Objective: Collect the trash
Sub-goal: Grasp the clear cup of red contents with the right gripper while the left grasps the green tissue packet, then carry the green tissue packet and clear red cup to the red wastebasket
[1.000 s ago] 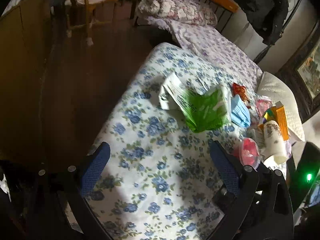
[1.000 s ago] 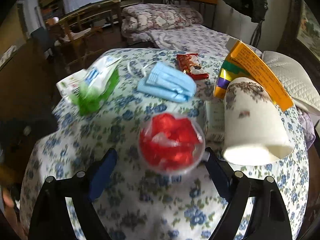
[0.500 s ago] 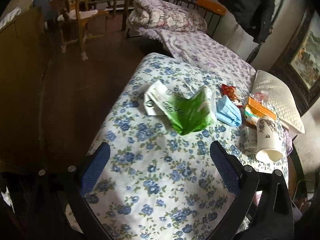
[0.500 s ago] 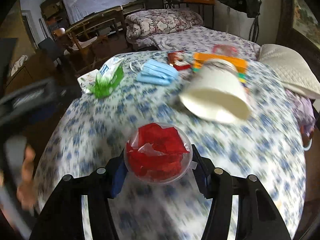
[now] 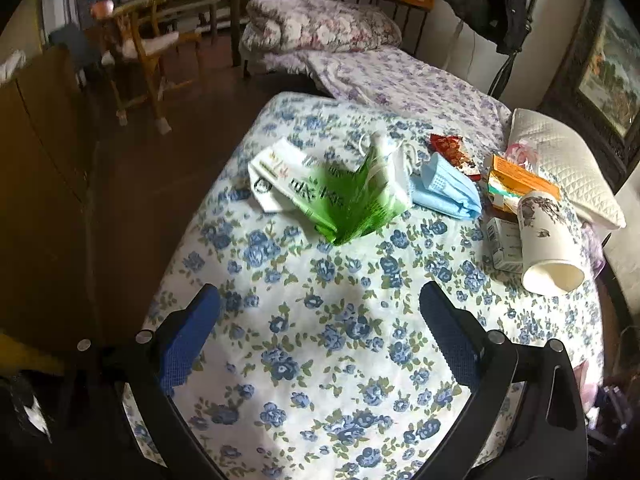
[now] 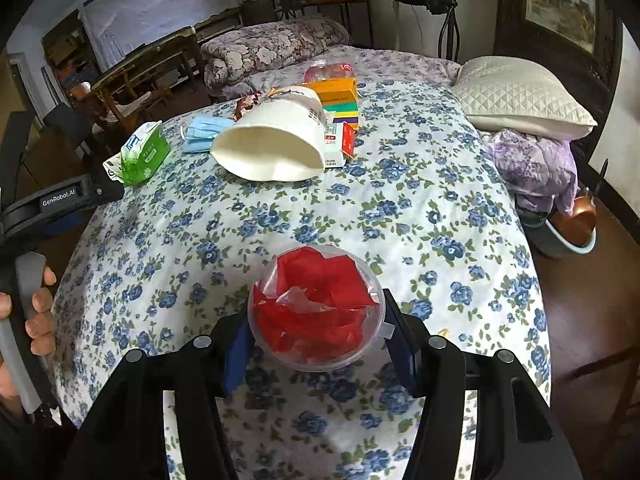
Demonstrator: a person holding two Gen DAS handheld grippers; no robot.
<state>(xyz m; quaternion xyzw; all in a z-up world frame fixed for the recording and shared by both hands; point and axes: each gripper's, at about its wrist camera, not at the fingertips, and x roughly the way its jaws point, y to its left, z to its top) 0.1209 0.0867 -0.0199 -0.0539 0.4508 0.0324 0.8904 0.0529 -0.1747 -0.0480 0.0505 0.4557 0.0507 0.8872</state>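
My right gripper [image 6: 316, 334] is shut on a clear plastic cup [image 6: 316, 308] stuffed with red paper and holds it above the flowered bedspread [image 6: 400, 216]. My left gripper [image 5: 320, 320] is open and empty over the bedspread [image 5: 320, 360]. Trash lies beyond it: a green tissue pack [image 5: 348, 200], a blue face mask [image 5: 444, 192], a red wrapper [image 5: 452, 150], an orange box [image 5: 516, 180], a small white box [image 5: 502, 244] and a tipped white paper cup [image 5: 546, 248]. The right wrist view shows the paper cup [image 6: 276, 140], tissue pack [image 6: 142, 154], mask [image 6: 204, 132] and orange box [image 6: 336, 94].
A white pillow [image 6: 516, 96] and purple cloth [image 6: 532, 164] lie at the bed's right edge. A basin with a copper pot [image 6: 572, 228] sits on the floor to the right. A folded quilt [image 5: 320, 24], wooden chairs [image 5: 148, 48] and dark floor [image 5: 152, 152] lie beyond.
My right gripper closed on the red-filled cup and pulled it back, away from the other trash. My left gripper swung to face further along the bed and stayed open.
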